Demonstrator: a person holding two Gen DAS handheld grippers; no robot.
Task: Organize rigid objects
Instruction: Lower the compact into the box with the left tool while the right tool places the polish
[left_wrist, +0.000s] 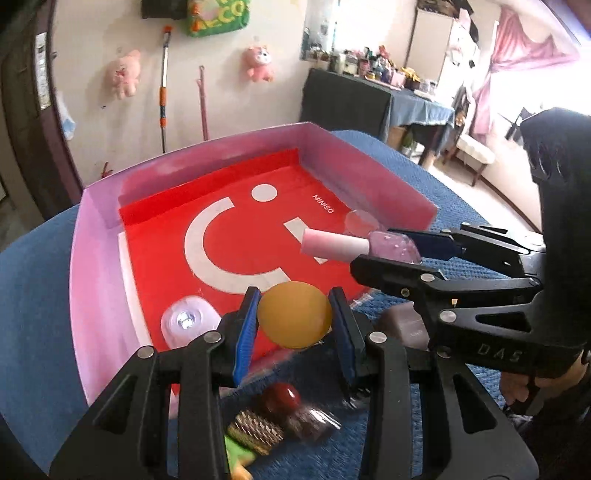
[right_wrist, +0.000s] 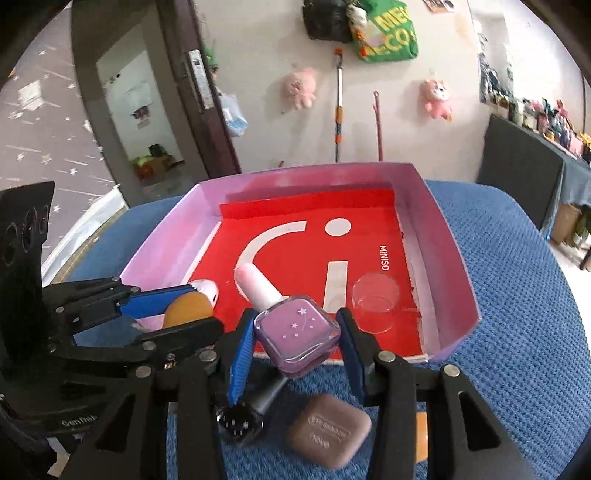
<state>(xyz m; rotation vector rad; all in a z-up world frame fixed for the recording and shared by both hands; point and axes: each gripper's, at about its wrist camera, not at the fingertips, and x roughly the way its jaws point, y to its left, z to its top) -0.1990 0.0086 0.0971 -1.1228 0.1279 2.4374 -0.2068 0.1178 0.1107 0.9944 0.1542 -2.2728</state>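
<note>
Pinching the yellow ball (left_wrist: 294, 315) in your left gripper (left_wrist: 294, 317), you hold it over the tray's (left_wrist: 96, 236) near edge, ready to drop. Your right gripper (right_wrist: 297, 338) clamps the nail polish bottle (right_wrist: 295, 332) there too.

Yellow ball (left_wrist: 294, 314), polish bottle (right_wrist: 297, 331) aloft

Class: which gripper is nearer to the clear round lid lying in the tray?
Right. The right gripper holds the nail polish just beside the clear lid; the left gripper, holding the orange ball, is farther across the tray.
</note>
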